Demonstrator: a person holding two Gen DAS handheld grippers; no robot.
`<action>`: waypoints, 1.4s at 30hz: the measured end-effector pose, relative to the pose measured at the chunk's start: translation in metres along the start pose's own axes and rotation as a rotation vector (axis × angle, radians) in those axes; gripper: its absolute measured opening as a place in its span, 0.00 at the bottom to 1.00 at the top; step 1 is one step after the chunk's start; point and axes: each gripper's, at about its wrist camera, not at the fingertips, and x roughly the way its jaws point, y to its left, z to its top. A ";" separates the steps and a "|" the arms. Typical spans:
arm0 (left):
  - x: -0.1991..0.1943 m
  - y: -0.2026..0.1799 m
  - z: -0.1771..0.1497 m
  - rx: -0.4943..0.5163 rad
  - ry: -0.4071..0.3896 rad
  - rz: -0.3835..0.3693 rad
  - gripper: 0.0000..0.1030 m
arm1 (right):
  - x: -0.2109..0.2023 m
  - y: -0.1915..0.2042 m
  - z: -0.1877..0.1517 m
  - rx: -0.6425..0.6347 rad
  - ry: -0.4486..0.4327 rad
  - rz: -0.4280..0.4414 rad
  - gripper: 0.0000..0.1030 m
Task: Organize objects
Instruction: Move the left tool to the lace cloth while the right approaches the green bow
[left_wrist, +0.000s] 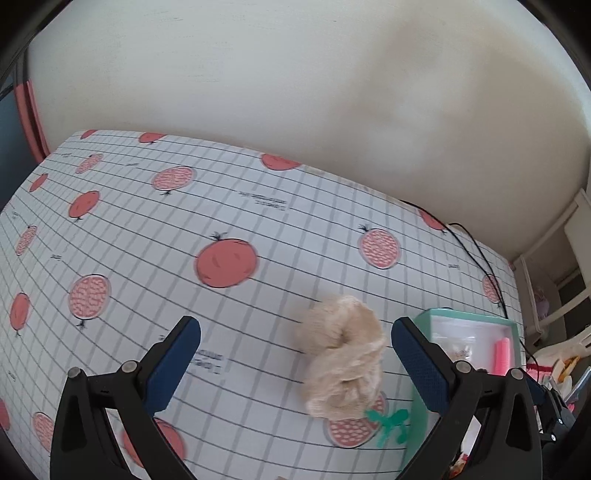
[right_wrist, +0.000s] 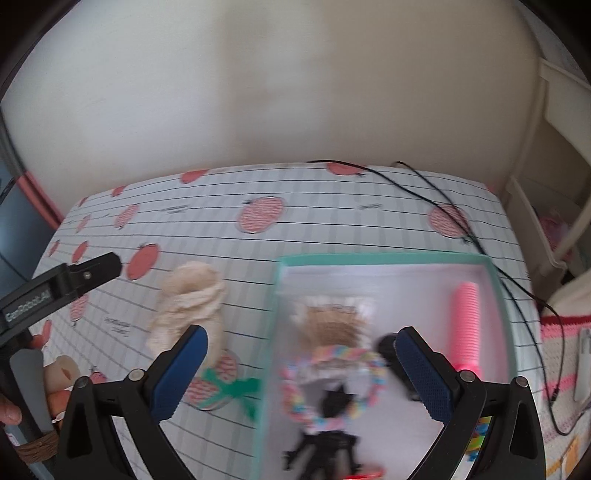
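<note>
- Well, the table (left_wrist: 240, 206) is the biggest thing here, with a cloth of lines and red fruit on it. It is smooth, so soft things could slide if they get pushed.
- The green box (right_wrist: 388, 260) sits at about 4 o'clock in the left view. Its near wall is low, and a bump from a gripper could shove the whole box away.
- The left gripper (left_wrist: 295, 362) has its jaws wide apart, and they hold nothing. If it closes too soon, I think it will only pinch air.
- The right gripper (right_wrist: 301, 363) is also wide, with nothing in it. It hangs over the box, so if it drops down it may push the things inside around.
- The fluffy tan scrunchie (left_wrist: 341, 354) lies on the table, just beside the box at its 9 o'clock, between the left jaws. It is squishy, so a light grab might slip off.
- The pink roller (right_wrist: 466, 325) lies in the box at about 2 o'clock.
- The rainbow rope ring (right_wrist: 332, 384) lies in the box too, and it looks blurry.
- The little green bow (left_wrist: 389, 424) lies by the scrunchie at 5 o'clock. It could get picked up by mistake.
</note>
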 end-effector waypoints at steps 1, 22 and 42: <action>-0.001 0.005 0.001 0.002 0.001 0.005 1.00 | 0.001 0.006 0.000 -0.006 0.002 0.007 1.00; 0.005 0.018 0.001 0.030 0.056 -0.070 1.00 | 0.035 0.050 -0.021 -0.100 0.166 0.028 0.69; 0.051 -0.013 -0.025 0.092 0.178 -0.088 0.67 | 0.057 0.058 -0.041 -0.144 0.258 0.014 0.44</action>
